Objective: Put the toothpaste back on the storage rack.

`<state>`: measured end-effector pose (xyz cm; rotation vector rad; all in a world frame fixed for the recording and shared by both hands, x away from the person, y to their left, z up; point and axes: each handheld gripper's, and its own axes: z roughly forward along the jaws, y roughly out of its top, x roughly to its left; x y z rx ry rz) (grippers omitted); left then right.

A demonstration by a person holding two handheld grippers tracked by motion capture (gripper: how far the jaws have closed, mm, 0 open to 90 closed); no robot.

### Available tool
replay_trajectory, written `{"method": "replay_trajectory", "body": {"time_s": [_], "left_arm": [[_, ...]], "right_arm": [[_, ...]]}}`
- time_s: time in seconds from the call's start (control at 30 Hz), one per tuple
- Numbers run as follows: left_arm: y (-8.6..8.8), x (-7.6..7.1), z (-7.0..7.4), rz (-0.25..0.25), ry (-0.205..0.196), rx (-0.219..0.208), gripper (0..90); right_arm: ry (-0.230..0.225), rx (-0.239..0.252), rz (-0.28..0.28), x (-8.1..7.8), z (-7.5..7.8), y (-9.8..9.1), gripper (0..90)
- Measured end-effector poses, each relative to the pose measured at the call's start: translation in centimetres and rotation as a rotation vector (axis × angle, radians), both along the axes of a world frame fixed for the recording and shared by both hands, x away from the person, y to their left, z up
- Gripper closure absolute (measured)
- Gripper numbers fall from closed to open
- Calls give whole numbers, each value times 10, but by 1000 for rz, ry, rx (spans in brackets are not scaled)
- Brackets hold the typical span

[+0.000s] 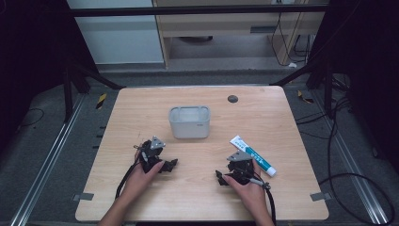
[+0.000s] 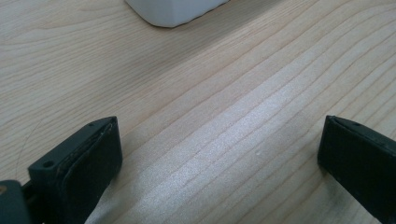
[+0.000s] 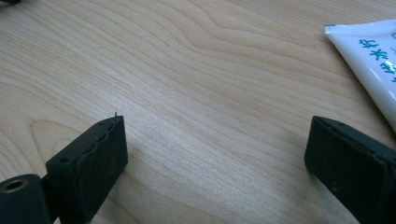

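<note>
Both grippers rest low on the wooden bench (image 1: 141, 197), jaws released with nothing between them. The toothpaste tube (image 1: 252, 156) lies flat just beside the right gripper (image 3: 215, 158). The left gripper (image 2: 219, 158) sits near the grey bin (image 1: 189, 122).

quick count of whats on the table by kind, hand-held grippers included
hand-held gripper: 2, the left hand-held gripper and the right hand-held gripper, both with jaws open on bare wood
grey plastic container: 1
white toothpaste tube with teal print: 1
total: 4
</note>
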<state>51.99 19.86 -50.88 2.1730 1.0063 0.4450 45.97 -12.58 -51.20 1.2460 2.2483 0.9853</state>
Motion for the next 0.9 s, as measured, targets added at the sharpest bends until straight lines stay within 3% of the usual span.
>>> {"method": "replay_trajectory", "body": {"time_s": [0.17, 0.27, 0.3, 0.37, 0.4, 0.6, 0.63, 0.7, 0.9], "left_arm": [[0, 0, 0, 2, 0, 0, 0], [0, 0, 0, 2, 0, 0, 0], [0, 0, 0, 2, 0, 0, 0], [0, 0, 0, 1, 0, 0, 0], [0, 0, 0, 1, 0, 0, 0], [0, 0, 0, 0, -1, 1, 0], [0, 0, 0, -1, 0, 1, 0], [0, 0, 0, 0, -1, 1, 0], [0, 0, 0, -1, -1, 1, 0]], "right_arm": [[0, 3, -1, 0, 0, -1, 67], [7, -12, -10, -1, 3, -3, 115], [-9, -53, -35, -5, 9, -7, 132], [-10, -70, -37, -6, 11, -10, 155], [4, -80, -46, -5, 21, -18, 179], [28, -117, -56, -4, 44, -35, 279], [42, -133, -55, -2, 54, -42, 309], [69, -160, -50, 1, 62, -47, 296], [82, -199, -49, 14, 78, -60, 246]]}}
